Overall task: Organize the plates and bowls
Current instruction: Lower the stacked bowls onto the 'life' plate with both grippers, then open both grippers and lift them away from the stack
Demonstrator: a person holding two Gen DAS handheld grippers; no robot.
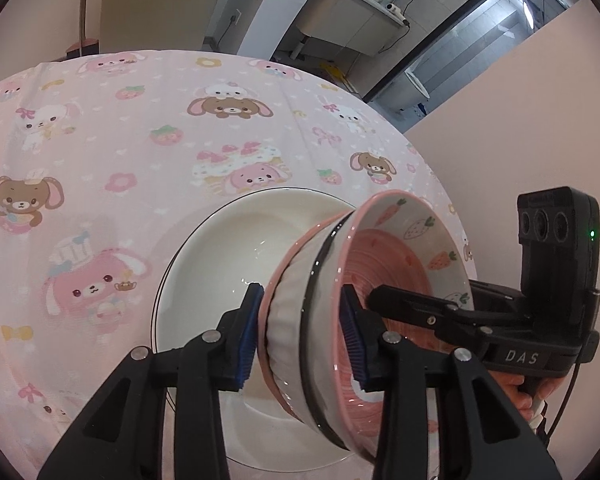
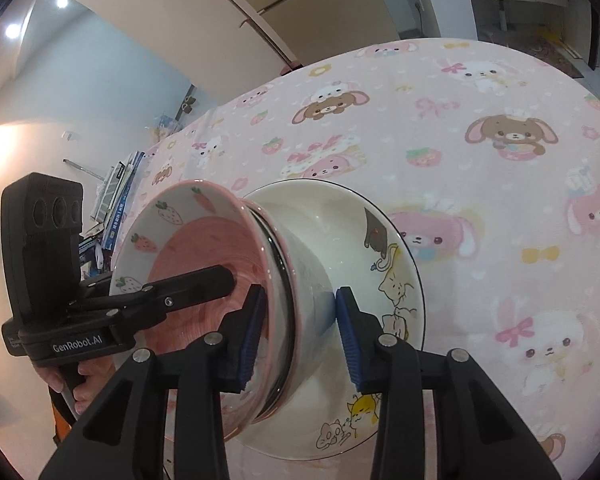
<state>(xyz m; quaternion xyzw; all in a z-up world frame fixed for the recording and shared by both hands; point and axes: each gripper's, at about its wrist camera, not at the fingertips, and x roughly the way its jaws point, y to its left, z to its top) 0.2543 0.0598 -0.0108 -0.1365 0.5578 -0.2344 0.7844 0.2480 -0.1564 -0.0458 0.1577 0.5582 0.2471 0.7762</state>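
A pink-rimmed bowl (image 1: 400,264) with carrot and strawberry prints is nested in a second, black-rimmed white bowl (image 1: 292,320). The stack is tipped on its side over a large white plate (image 1: 204,264) with cat drawings on the tablecloth. My left gripper (image 1: 300,336) is shut on the stack's rim, one pad outside, one inside. My right gripper (image 2: 298,336) is shut on the opposite rim of the bowl stack (image 2: 204,256), above the cat plate (image 2: 396,280). Each gripper shows in the other's view, the right (image 1: 460,320) and the left (image 2: 140,300).
A pink tablecloth (image 1: 140,152) with bunny and bear prints covers the table. Its right edge (image 1: 440,168) runs near a pink wall. Cabinets and a counter (image 1: 360,4) stand beyond the far edge. Books and clutter (image 2: 120,184) lie past the table's left side.
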